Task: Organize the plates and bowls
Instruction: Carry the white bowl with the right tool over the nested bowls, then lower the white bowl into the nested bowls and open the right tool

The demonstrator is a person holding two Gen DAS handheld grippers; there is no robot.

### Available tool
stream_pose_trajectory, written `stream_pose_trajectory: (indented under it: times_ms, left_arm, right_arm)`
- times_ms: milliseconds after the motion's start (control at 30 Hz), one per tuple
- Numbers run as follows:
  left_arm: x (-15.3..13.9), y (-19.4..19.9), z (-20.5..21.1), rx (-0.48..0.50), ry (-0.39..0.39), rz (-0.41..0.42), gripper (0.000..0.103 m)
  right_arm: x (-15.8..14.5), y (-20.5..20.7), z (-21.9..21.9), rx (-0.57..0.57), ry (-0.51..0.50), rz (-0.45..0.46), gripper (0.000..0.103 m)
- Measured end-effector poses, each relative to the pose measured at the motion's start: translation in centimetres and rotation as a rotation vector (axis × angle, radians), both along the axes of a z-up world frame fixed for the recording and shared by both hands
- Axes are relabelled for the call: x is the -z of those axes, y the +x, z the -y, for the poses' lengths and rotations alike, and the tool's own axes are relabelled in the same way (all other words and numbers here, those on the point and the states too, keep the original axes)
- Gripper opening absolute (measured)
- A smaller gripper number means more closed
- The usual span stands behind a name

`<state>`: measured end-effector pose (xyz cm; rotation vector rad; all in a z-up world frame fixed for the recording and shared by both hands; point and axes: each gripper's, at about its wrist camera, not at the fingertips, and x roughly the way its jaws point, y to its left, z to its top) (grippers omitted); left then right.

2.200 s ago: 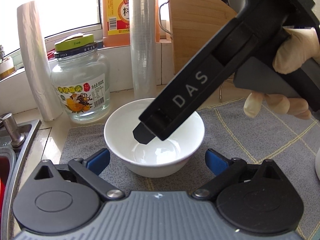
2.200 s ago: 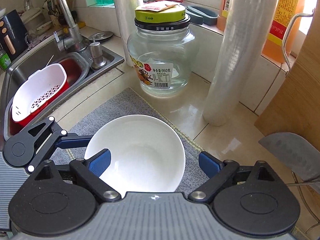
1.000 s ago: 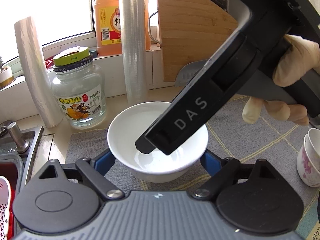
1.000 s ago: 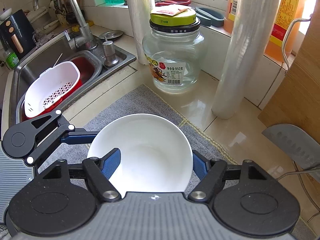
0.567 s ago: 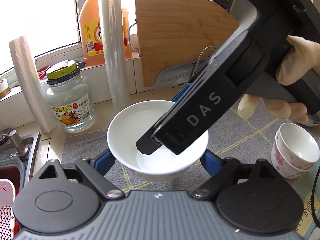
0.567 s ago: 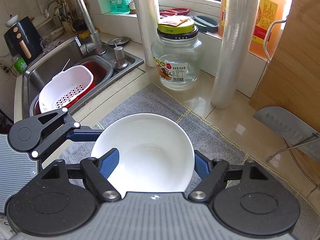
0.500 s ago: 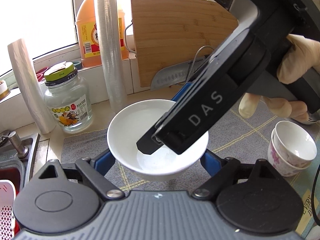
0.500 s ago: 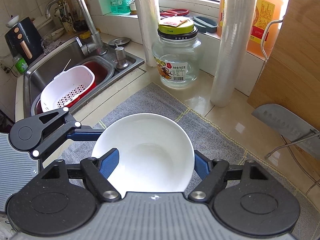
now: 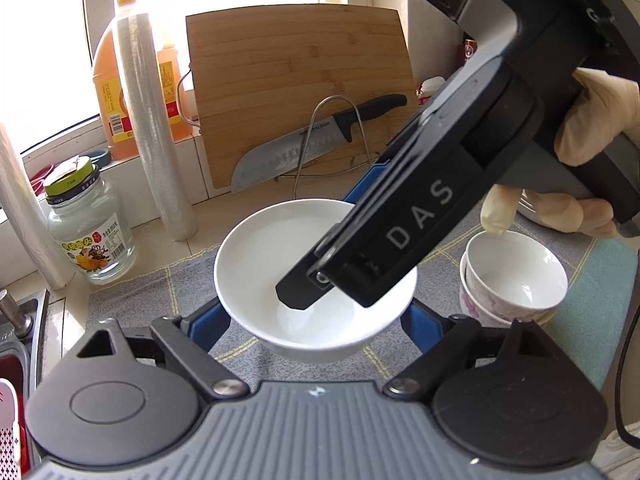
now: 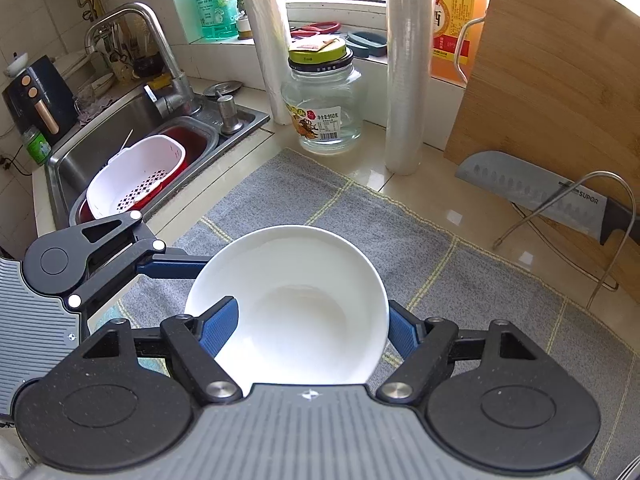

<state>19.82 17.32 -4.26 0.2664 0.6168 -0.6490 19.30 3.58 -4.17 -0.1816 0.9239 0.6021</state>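
A white bowl [image 9: 280,264] is held above the grey mat [image 9: 160,292], gripped from two sides. My left gripper [image 9: 316,316] is shut on it, its blue fingers [image 9: 208,320] pressing the bowl's sides. My right gripper [image 10: 312,328] is also shut on the bowl [image 10: 296,308]; in the left wrist view its body [image 9: 420,216] reaches down over the bowl. A stack of small floral bowls [image 9: 516,276] stands on the mat to the right, close to the held bowl.
A glass jar [image 9: 88,228], two film rolls [image 9: 152,136], an orange oil jug [image 9: 112,92], a wooden cutting board [image 9: 300,80] and a knife [image 9: 312,140] on a wire rack line the back. A sink [image 10: 112,148] with a white strainer basket [image 10: 136,180] lies left.
Both grippers closed on the bowl, lifted it off the mat and carried it right. The floral bowl stack came into view and is now close.
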Motion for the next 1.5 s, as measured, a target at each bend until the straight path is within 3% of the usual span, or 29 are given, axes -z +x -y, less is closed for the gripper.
stream_pose_trajectory:
  times_ms: [467, 900, 1500]
  left_arm:
    - [-1.4, -2.7, 5.5, 0.167, -0.015, 0.026, 0.091]
    - [-1.0, -3.9, 10.3, 0.313, -0.025, -0.015, 0.091]
    - [1.4, -3.5, 12.6, 0.361, 0.014, -0.103, 0.091]
  right_arm:
    - [-1.1, -4.5, 7.2, 0.154, -0.002, 0.015, 0.083]
    - [-0.3, -7.4, 12.5, 0.298, -0.016, 0.0, 0.085]
    - [2.4, -7.8, 14.8, 0.34, 0.002, -0.06, 0.085]
